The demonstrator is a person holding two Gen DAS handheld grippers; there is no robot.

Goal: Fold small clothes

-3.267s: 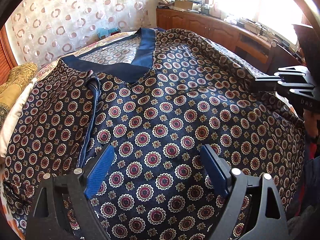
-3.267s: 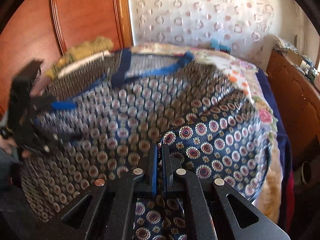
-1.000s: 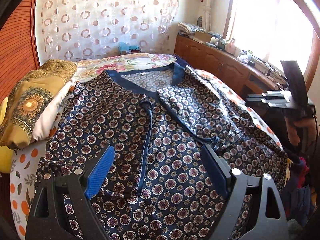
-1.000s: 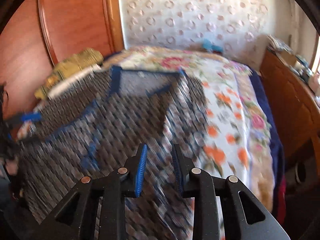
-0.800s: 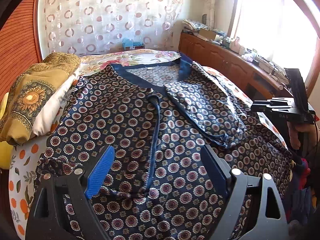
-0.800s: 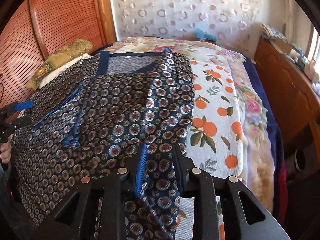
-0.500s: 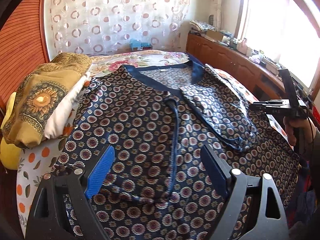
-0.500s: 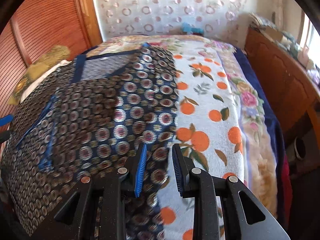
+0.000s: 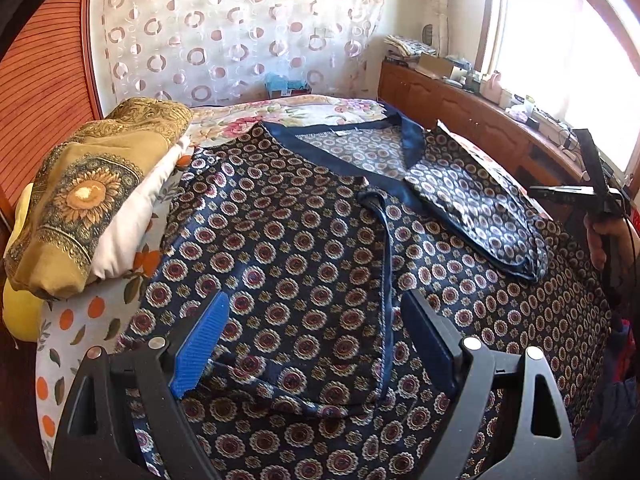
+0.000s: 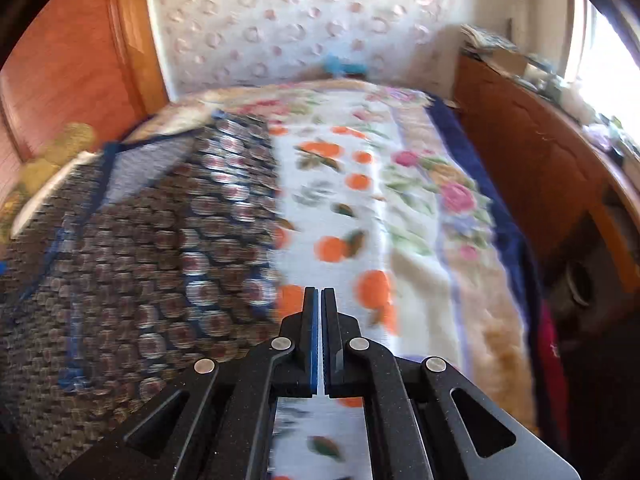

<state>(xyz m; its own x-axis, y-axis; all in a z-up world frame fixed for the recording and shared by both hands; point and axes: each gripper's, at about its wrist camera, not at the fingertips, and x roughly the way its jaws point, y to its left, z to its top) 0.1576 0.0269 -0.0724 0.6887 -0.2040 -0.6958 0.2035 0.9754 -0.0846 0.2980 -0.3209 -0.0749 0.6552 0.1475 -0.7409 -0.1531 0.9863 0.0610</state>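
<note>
A navy top with a round medallion print and a plain blue V-neck lies spread flat on the bed. Its right sleeve is folded in over the front. My left gripper is open and empty, held above the garment's lower middle. My right gripper is shut with nothing between the pads; it hangs over the bedspread just right of the garment's edge. It also shows in the left wrist view, off the garment's right side.
A folded mustard sunflower cloth on a white pillow sits at the bed's left. The orange-and-flower bedspread is bare to the right. A wooden cabinet runs along the right wall. A curtain hangs behind.
The right gripper let go of the sleeve, which now lies folded over the front, then moved right off the garment and shut empty. The left gripper drew back and swung a little left.
</note>
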